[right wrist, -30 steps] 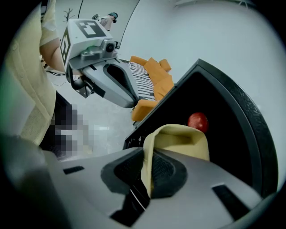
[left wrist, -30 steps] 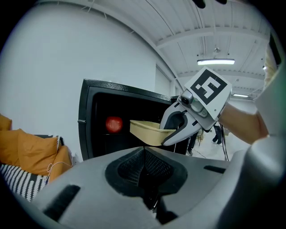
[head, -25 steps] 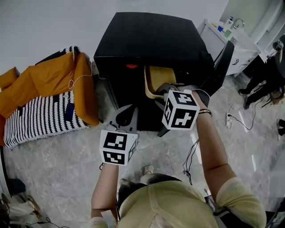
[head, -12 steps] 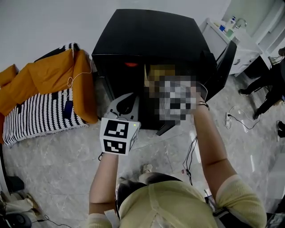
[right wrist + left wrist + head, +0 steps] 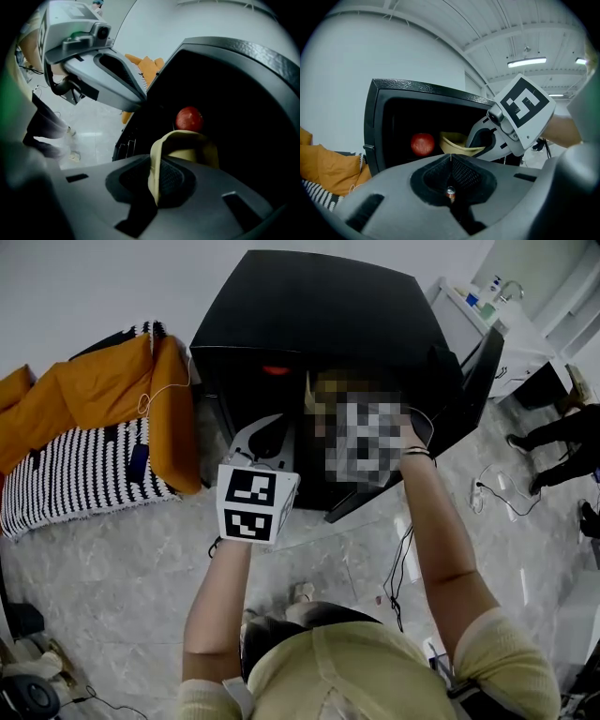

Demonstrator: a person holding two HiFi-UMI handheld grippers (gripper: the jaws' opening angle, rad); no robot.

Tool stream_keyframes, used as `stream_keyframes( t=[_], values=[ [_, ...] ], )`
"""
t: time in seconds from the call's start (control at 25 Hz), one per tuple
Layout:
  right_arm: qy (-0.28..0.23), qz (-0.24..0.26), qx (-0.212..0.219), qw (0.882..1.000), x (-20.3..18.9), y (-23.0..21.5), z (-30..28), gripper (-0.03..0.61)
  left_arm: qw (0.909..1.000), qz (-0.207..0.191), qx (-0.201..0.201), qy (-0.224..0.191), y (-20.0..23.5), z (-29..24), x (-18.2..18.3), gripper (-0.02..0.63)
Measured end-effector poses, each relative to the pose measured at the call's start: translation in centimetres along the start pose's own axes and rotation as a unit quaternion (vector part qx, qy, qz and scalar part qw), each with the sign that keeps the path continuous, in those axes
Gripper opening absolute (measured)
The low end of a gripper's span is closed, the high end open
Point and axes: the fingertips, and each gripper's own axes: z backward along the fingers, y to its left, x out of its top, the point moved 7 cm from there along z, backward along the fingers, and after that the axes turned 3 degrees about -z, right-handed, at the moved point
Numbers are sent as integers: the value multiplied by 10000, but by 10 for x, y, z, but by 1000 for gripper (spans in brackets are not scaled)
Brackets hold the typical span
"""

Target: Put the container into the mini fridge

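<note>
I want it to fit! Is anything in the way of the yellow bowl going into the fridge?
Nothing blocks the open front of the fridge. The right gripper holds the bowl at the opening. A red apple sits deeper inside, seemingly left of the bowl's path rather than across it.

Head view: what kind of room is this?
Probably a home-like room: a mini fridge on the tiled floor, orange cushions on striped bedding beside it, a sink counter nearby.
</note>
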Motion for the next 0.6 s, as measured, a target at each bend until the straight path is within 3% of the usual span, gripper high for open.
stream_keyframes(
  t=[0.6],
  values=[
    [112, 150, -573, 9982, -1, -19, -23, 54, 9995, 116, 172, -227, 16, -35, 0, 23]
  ],
)
